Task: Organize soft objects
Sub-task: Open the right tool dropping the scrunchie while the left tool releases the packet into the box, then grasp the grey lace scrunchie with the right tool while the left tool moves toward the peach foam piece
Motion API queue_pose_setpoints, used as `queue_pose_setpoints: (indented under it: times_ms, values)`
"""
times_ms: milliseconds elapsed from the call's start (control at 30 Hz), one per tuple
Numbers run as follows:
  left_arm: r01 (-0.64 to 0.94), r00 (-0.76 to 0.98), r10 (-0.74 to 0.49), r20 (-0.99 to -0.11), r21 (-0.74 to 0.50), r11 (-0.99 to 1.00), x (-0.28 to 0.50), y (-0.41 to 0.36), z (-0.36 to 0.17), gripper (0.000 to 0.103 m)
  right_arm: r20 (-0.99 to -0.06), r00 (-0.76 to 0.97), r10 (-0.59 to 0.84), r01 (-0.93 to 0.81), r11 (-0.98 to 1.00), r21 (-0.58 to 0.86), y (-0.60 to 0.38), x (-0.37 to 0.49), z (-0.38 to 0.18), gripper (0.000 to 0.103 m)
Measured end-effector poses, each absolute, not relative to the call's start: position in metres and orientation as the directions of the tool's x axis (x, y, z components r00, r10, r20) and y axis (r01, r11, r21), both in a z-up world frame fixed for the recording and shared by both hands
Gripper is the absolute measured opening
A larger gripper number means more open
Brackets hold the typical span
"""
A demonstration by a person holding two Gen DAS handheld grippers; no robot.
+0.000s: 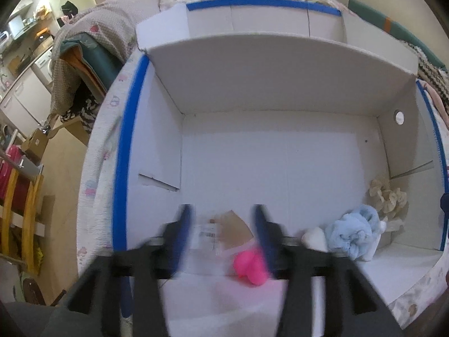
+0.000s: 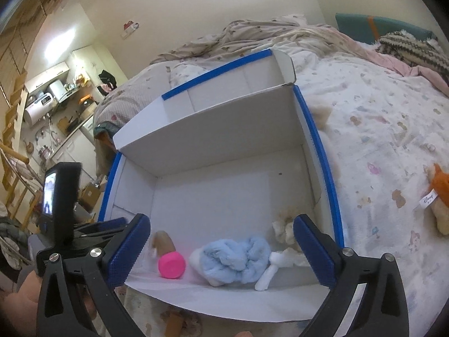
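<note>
A white cardboard box with blue-taped rims lies open on the bed; it also shows in the right wrist view. Inside, along its near wall, lie a pink soft toy, a light blue plush and a cream plush. My left gripper is open and empty over the box's near edge, above the pink toy. My right gripper is open and empty, hovering over the box's near edge. An orange plush lies on the bedspread at right.
The patterned bedspread surrounds the box. A crumpled duvet and a striped blanket lie at the bed's far side. A kitchen area and wooden furniture stand at left. A brown card tag lies in the box.
</note>
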State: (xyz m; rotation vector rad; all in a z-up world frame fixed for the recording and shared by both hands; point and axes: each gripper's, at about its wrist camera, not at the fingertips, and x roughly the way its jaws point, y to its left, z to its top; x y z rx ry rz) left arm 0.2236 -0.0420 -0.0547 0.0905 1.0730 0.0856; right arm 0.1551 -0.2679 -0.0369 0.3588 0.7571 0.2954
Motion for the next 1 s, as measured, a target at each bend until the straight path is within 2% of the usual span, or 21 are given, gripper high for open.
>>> queue_pose_setpoints:
  times_ms: [33, 633, 1000]
  values:
    - [-0.032, 0.491, 0.114, -0.864, 0.113, 0.993, 0.221, -0.041, -0.051, 0.071, -0.612, 0.691, 0.385, -0.129, 0.899, 0.419, -0.268, 0.155, -0.037, 0.103]
    - [-0.007, 0.560, 0.103, -0.822, 0.120, 0.993, 0.175, -0.024, -0.014, 0.071, -0.618, 0.698, 0.363, -0.143, 0.915, 0.377, -0.265, 0.119, -0.026, 0.103]
    - [0.007, 0.542, 0.050, -0.839, 0.063, 0.998, 0.127, -0.001, -0.018, 0.071, -0.660, 0.657, 0.365, -0.114, 0.913, 0.392, -0.257, 0.083, -0.036, 0.103]
